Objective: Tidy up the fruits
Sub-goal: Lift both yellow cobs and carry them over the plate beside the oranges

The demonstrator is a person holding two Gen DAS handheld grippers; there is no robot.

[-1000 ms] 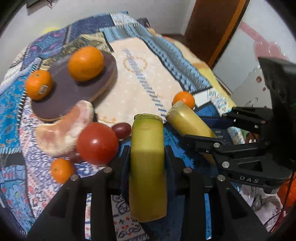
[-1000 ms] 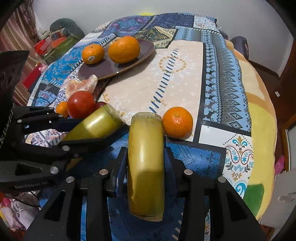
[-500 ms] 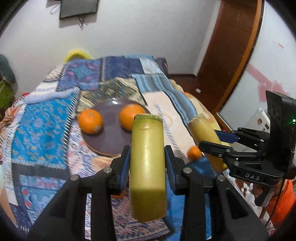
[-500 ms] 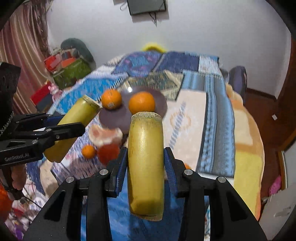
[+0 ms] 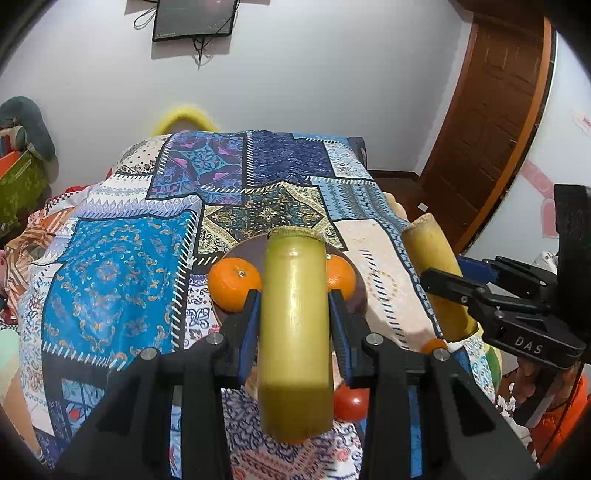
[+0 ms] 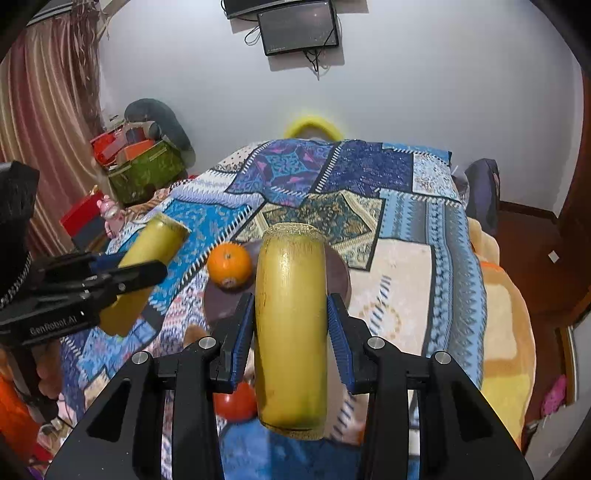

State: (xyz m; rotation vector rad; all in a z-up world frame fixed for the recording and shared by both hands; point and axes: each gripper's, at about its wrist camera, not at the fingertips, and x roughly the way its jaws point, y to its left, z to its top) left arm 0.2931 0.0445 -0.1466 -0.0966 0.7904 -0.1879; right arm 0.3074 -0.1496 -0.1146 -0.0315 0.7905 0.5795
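My left gripper (image 5: 295, 306) is shut on a yellow-green banana piece (image 5: 295, 332), held high above the bed. My right gripper (image 6: 291, 306) is shut on a second banana piece (image 6: 291, 325); it also shows at the right of the left wrist view (image 5: 436, 273). The left gripper's piece shows in the right wrist view (image 6: 147, 266). Below lies a dark oval plate (image 5: 240, 251) with two oranges (image 5: 232, 282) (image 5: 341, 277). A red tomato (image 5: 351, 404) and a small orange (image 5: 434, 345) lie nearer on the quilt.
The fruit lies on a patchwork quilt (image 5: 122, 266) covering a bed. A wooden door (image 5: 491, 122) stands at the right, boxes and a green bag (image 6: 144, 170) at the left, a wall screen (image 6: 299, 26) behind. Part of a peeled citrus (image 6: 194, 334) peeks beside the right gripper.
Both grippers have risen and tilted up with their banana pieces. The plate and fruit now sit lower and farther away, and the far wall has come into view.
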